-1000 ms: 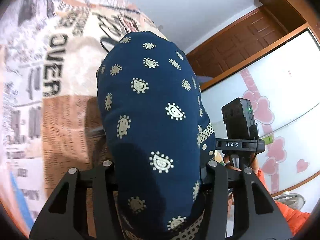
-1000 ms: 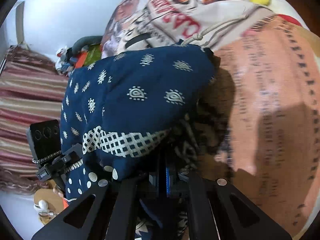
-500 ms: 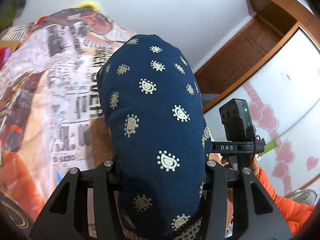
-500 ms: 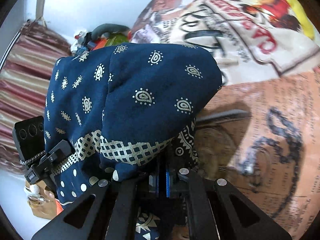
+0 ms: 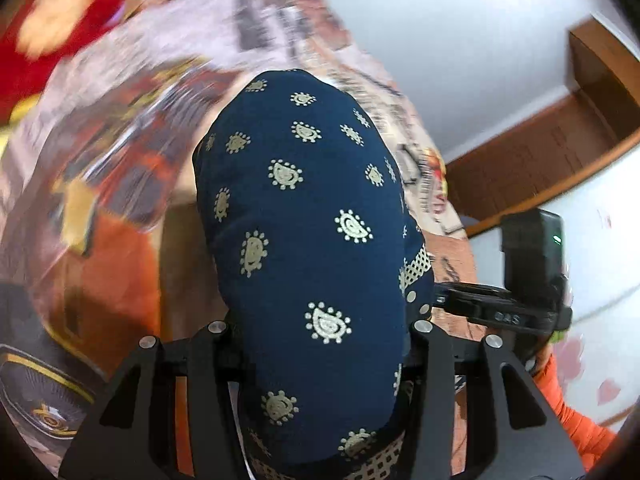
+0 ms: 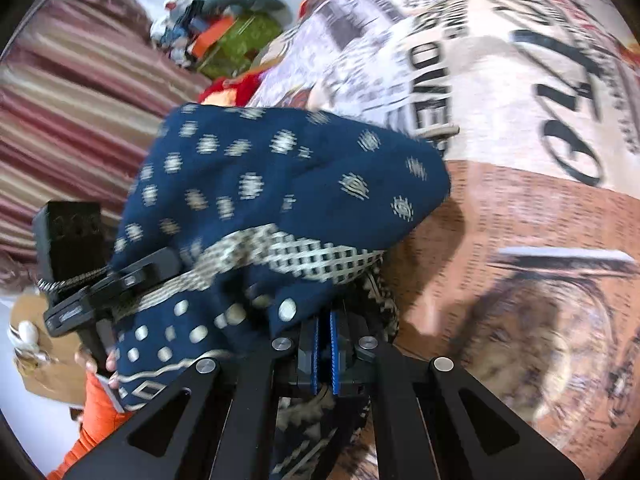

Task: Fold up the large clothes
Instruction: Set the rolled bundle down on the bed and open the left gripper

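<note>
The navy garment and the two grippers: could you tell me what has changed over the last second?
Both cameras swung across the printed bedspread, so both grippers moved, carrying the navy garment; the exact direction is unclear through the blur. Unchanged: the left gripper and right gripper stay clamped on it.

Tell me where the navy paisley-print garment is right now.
The navy paisley-print garment is bunched between both grippers, draped over the left gripper and the right gripper, above the newspaper-print bedspread.

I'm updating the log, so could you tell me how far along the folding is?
Done: no finished fold is visible. In hand: the navy patterned garment is gripped by the left gripper and the right gripper above the printed bedspread. Left: laying down and folding.
</note>
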The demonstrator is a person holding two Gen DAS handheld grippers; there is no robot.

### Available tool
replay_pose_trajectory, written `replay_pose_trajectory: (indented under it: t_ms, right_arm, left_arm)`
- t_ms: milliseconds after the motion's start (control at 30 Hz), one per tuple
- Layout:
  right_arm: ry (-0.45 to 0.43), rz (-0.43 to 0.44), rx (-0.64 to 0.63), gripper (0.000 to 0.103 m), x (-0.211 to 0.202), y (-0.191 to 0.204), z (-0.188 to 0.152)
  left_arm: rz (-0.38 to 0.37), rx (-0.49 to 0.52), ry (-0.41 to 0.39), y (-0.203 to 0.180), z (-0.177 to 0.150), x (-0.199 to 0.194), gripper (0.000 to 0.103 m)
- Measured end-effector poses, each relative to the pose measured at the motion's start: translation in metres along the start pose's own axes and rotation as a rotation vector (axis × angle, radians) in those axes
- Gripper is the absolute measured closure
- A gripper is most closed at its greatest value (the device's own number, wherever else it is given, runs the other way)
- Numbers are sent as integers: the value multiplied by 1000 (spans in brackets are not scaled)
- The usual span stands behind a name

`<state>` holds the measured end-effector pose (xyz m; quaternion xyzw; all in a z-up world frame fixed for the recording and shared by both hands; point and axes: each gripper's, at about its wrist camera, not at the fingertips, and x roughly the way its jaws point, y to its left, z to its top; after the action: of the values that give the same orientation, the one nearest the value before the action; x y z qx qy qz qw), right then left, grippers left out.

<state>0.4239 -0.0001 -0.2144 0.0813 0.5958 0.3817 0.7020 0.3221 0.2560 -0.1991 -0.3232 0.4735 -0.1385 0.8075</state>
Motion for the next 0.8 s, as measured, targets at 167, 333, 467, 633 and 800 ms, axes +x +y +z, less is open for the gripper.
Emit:
replay_pose_trajectory:
  t_ms: [167,333,467,633,800]
  right_arm:
    - [37,-80,-75,102,34,16,2]
    - [59,-182,-190,102,55,30,-4]
    - [7,-228,-266,102,43,50,-3]
    - [-104,-173,-348,102,9,87,-2]
    - [-23,-116,-413,102,31,108,-14]
  left_arm:
    - [-11,-84,33,56,-6,11,50]
    - [76,-40,47,66,-16,14,38]
    - [194,20,23,48,-21,1,36]
    - [342,130,-73,14,-27,-24,37]
    - [355,225,-96,-15,-50,-26,32]
